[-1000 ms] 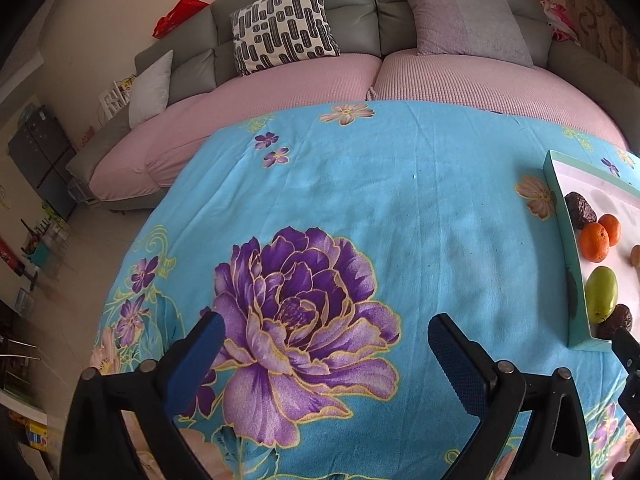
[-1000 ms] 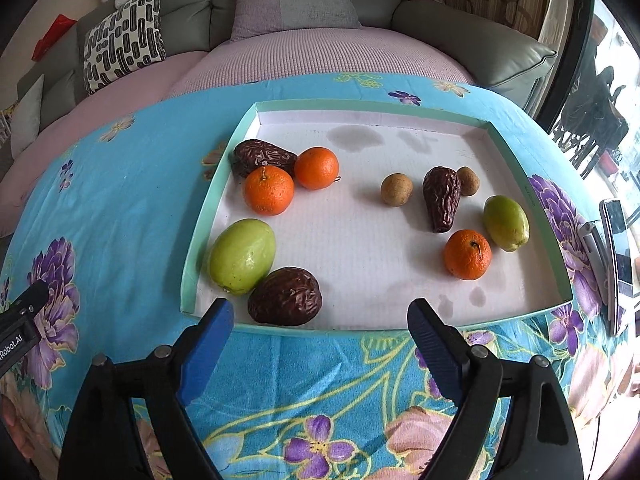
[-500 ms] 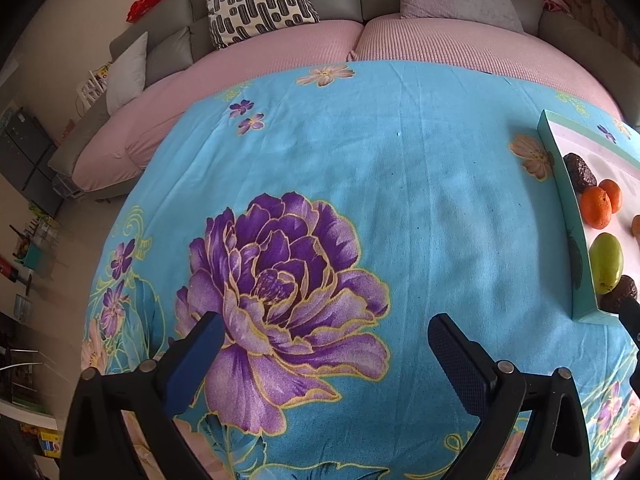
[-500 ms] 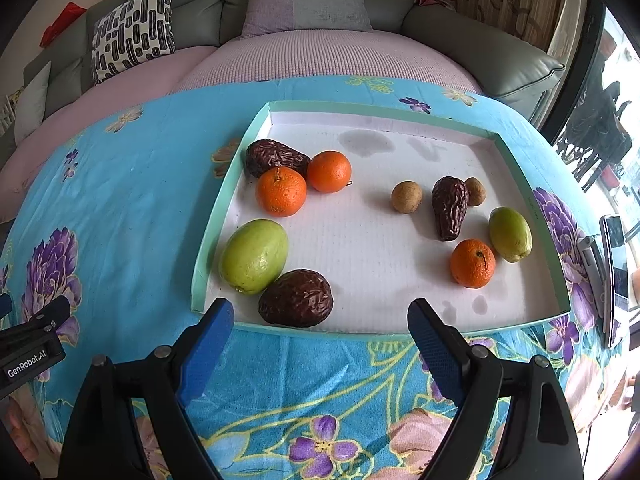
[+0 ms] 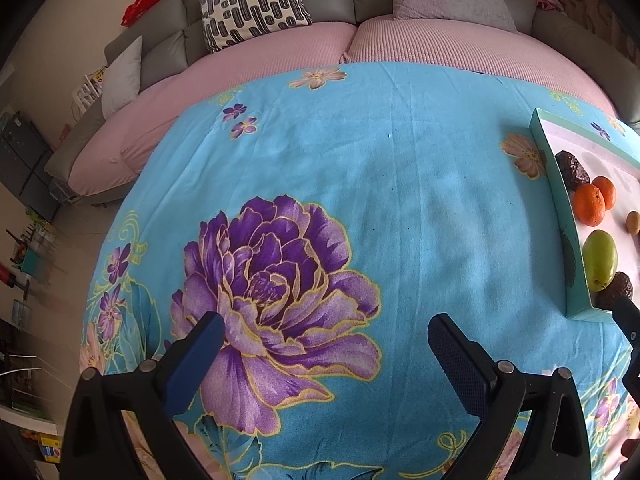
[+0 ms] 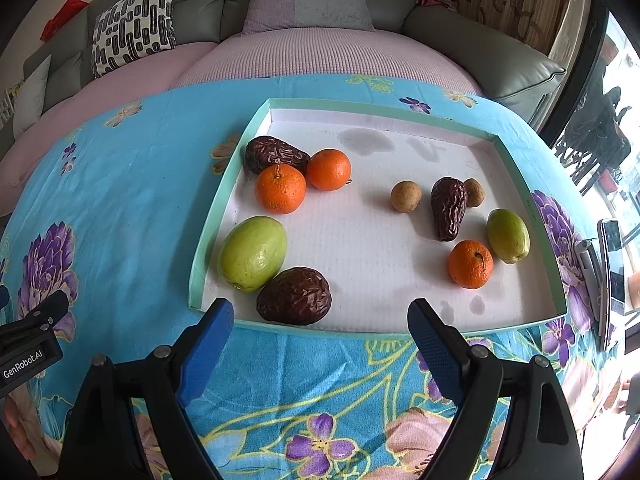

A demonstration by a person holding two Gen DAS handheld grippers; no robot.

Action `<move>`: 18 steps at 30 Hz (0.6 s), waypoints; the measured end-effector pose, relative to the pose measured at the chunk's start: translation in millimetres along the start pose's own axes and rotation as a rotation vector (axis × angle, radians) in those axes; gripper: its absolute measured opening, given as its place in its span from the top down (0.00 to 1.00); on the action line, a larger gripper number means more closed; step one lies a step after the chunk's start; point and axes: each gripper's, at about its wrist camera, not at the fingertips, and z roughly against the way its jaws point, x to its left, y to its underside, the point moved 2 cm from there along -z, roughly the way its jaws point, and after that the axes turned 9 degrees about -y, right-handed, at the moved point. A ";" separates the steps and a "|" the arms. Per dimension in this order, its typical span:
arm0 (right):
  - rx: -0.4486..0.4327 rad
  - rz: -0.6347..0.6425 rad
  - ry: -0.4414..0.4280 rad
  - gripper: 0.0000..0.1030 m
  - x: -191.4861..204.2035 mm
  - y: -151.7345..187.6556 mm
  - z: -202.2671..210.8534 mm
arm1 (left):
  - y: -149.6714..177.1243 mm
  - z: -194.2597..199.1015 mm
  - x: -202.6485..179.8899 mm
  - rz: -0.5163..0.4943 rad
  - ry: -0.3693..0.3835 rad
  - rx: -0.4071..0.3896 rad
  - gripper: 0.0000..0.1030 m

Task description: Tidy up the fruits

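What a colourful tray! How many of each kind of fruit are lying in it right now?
Round orange tangerines: 3
Wrinkled dark brown dates: 3
Smooth oval green fruits: 2
Small round tan-brown fruits: 2
Total: 10, all inside the shallow white tray with a mint-green rim.

From the right wrist view I counted nine fruits in one tray [image 6: 216, 216]: three oranges [image 6: 280, 189] [image 6: 329, 169] [image 6: 470, 264], three wrinkled brown dates [image 6: 294, 296] [image 6: 275, 154] [image 6: 449, 207], two green fruits [image 6: 253, 253] [image 6: 508, 235] and two small tan fruits [image 6: 405, 197] [image 6: 474, 192].
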 end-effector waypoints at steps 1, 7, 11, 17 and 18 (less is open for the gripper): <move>-0.001 0.000 0.000 0.13 -0.1 0.0 0.2 | 0.0 0.1 -0.2 -0.001 0.001 0.000 0.00; 0.000 0.001 -0.001 0.13 -0.3 0.4 0.1 | 0.4 0.0 -1.8 -0.010 0.005 -0.001 0.00; 0.000 0.000 0.001 0.13 0.1 0.7 0.4 | 0.2 0.0 -1.9 -0.009 0.006 0.000 0.00; 0.005 0.001 0.003 0.13 0.9 1.2 -0.6 | 0.2 0.1 -1.6 -0.008 0.007 0.000 0.00; 0.006 0.003 0.003 0.13 1.2 1.4 -0.9 | 0.1 0.0 -1.4 -0.009 0.008 0.000 0.00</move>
